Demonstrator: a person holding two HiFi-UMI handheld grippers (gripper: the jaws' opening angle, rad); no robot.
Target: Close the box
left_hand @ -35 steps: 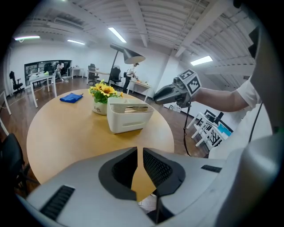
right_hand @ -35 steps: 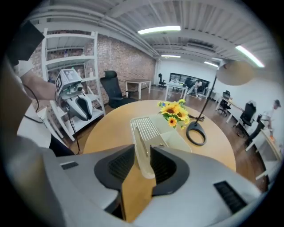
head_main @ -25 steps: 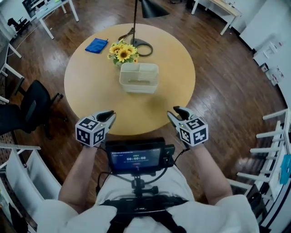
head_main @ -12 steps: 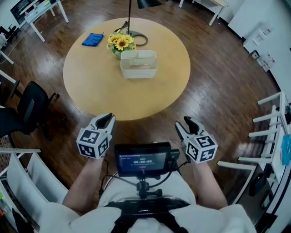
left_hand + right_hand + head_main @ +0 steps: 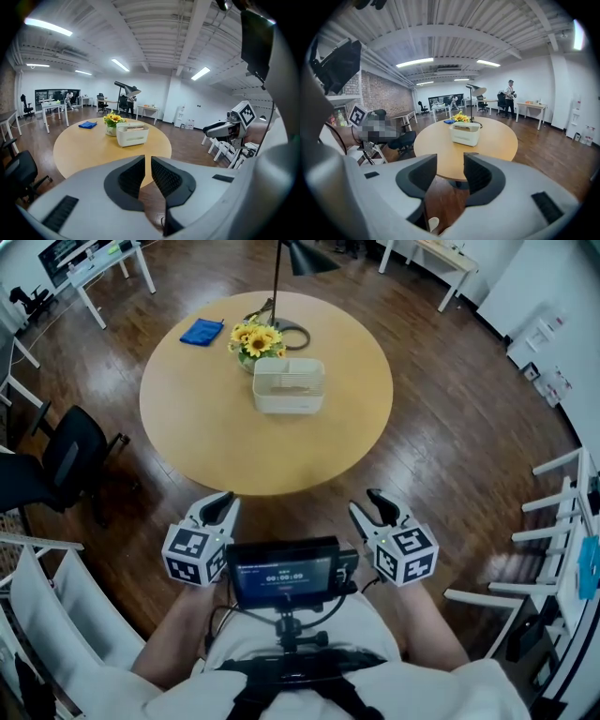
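Note:
The white box (image 5: 289, 387) stands on the round wooden table (image 5: 216, 437), its slatted lid lying flat on top; it also shows small and far off as the box (image 5: 132, 133) and the box (image 5: 465, 133). Both grippers hang over the wooden floor, short of the table's near edge and far from the box. My left gripper (image 5: 225, 499) is shut, its pads almost touching, with nothing between them (image 5: 146, 165). My right gripper (image 5: 372, 499) stands open and empty (image 5: 450, 168); its jaws have just been closing a little after opening wide.
A vase of sunflowers (image 5: 251, 337), a blue cloth (image 5: 202, 332) and a black lamp's base (image 5: 292, 334) sit behind the box. A black chair (image 5: 47, 470) stands left of the table, white racks (image 5: 553, 521) to the right. A screen (image 5: 286, 573) hangs at my chest.
Both grippers have drawn back from the table's near edge toward my body, and the box now looks much farther away. The right jaws stand wider apart than before.

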